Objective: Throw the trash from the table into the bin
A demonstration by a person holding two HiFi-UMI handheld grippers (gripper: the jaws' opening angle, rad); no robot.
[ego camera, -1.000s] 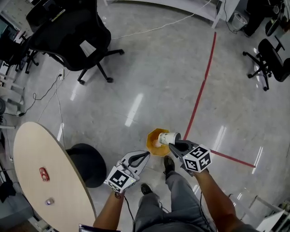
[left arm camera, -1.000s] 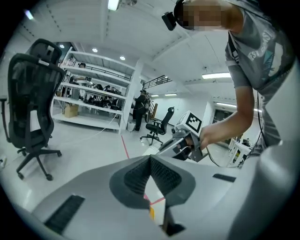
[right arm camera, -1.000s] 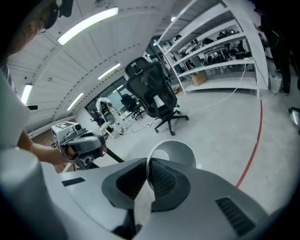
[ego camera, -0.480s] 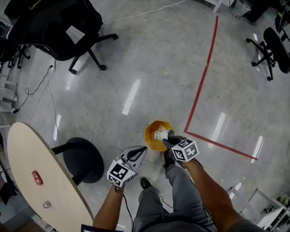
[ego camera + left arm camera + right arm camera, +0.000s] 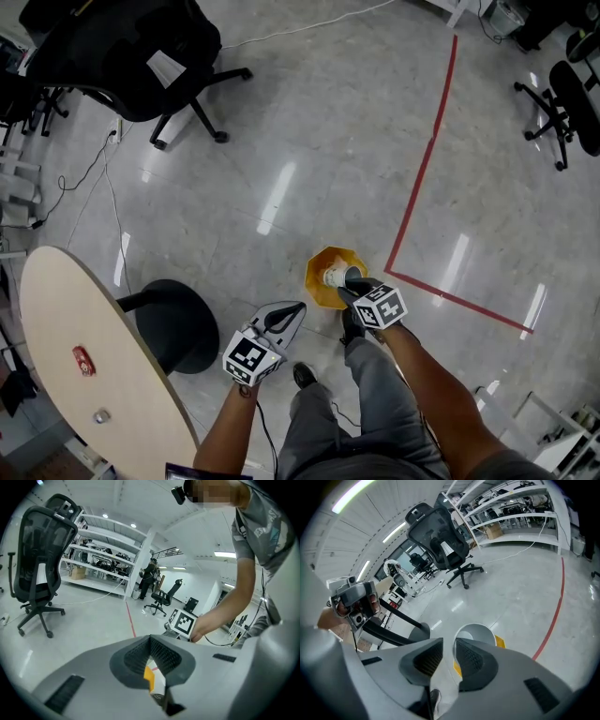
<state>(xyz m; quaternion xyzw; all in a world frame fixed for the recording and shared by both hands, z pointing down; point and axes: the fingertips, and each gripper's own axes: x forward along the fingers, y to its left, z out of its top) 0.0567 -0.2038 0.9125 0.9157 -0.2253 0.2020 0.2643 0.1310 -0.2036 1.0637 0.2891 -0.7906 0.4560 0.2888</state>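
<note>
While the person stands over the floor, the right gripper (image 5: 349, 280) pinches a white paper cup (image 5: 332, 277) by its wall. The cup lies on its side with its open mouth pointing away from the gripper. The jaws have just eased a touch apart with that wall between them, though the pads look to be pressing it. Right beneath the cup, just past the gripper's tips, sits the yellow bin (image 5: 317, 272), so I'd say the cup is held there to fall straight in once released. The left gripper (image 5: 300, 307), a little to the left of the right one and behind it, has its jaws pressed together on nothing. It seems parked low, out of the way of the drop. Well off to its left, beyond a black stool (image 5: 173, 323), the counter (image 5: 56, 319) carries a red wrapper (image 5: 82, 359) and a small pale scrap (image 5: 101, 415), so more trash likely waits for later trips.
</note>
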